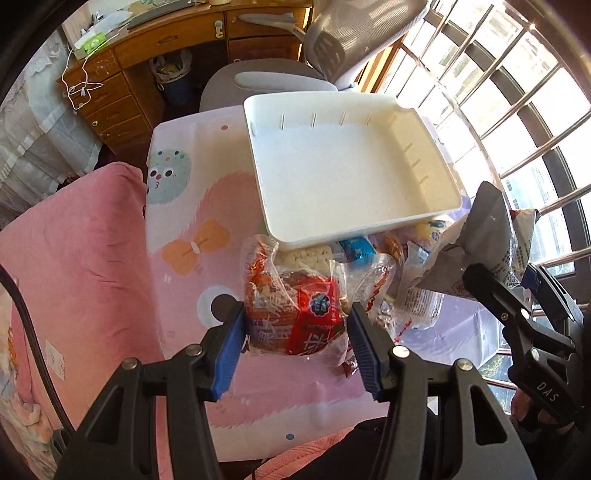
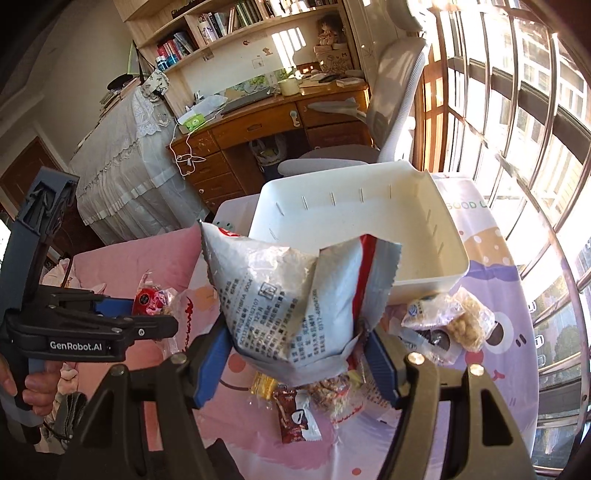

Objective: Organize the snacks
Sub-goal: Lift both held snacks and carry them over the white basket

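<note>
Your left claw (image 1: 295, 325) is clamped on one red-and-clear plastic snack packet (image 1: 295, 314), and your right claw (image 2: 297, 350) grips one crumpled grey-white foil snack bag (image 2: 291, 295), both held above the pink cartoon-print table (image 1: 184, 266). One empty white plastic bin (image 1: 343, 166) sits just behind the loose snack pile (image 2: 443, 325). Only the right wrist view shows the small dark-red sachet (image 2: 295, 421) and your hand (image 2: 33, 387) on the left handle.

Sunlight pours through a barred window (image 2: 524, 122) on the right. At the far side stand a wooden desk (image 2: 258, 125), bookshelves (image 2: 229, 26) and a grey office chair (image 2: 391, 110).
</note>
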The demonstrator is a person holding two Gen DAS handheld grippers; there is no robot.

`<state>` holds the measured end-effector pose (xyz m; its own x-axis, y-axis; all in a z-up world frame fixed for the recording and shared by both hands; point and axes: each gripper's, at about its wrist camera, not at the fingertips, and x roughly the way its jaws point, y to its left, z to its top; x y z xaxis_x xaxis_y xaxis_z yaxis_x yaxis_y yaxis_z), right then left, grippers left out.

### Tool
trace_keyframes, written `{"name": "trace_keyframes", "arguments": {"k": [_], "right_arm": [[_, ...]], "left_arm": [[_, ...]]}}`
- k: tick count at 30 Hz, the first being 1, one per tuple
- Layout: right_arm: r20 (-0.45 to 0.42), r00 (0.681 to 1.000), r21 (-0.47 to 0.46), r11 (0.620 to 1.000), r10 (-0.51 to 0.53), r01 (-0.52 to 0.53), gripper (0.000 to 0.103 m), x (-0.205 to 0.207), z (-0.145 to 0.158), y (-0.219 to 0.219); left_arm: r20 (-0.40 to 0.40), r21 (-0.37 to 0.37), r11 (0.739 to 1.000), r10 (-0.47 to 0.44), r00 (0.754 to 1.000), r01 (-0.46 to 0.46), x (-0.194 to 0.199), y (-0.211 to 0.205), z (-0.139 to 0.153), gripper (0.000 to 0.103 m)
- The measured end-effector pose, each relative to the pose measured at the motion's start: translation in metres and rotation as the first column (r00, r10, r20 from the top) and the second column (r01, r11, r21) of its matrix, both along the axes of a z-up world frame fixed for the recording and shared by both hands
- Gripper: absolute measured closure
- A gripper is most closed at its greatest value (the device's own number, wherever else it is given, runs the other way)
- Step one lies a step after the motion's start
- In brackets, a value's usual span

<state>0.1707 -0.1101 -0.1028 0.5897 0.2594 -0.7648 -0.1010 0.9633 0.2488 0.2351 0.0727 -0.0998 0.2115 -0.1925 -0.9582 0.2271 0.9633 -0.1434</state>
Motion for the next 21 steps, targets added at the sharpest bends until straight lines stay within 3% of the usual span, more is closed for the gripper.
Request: {"name": "trace_keyframes", "arguments": {"k": [6, 14, 17, 21], "right_arm": [[0.037, 0.999, 0.001, 0.999, 0.034, -0.034, 0.034, 0.034, 0.000, -0.016], [0.119, 0.993, 0.022, 1.000, 0.011, -0.013, 0.032, 0.063, -0.019, -0.041], [0.134, 0.991, 0.025, 1.000, 0.002, -0.005, 0.032, 0.075, -0.025, -0.049], [0.139, 0.990, 0.041, 0.999, -0.017, 0.012, 0.029, 0.089, -0.032, -0.059]], "left_arm": [[0.053, -0.037, 0.997, 0.072, 0.996, -0.070, 0.035, -0.010, 0.006, 0.049], [0.077, -0.166, 0.974, 0.171, 0.982, -0.157, 0.072, -0.025, -0.022, 0.049], [0.091, -0.218, 0.962, 0.187, 0.978, -0.164, 0.084, -0.030, -0.028, 0.049], [0.140, -0.207, 0.969, 0.166, 0.976, -0.135, 0.092, -0.039, -0.031, 0.048]]}}
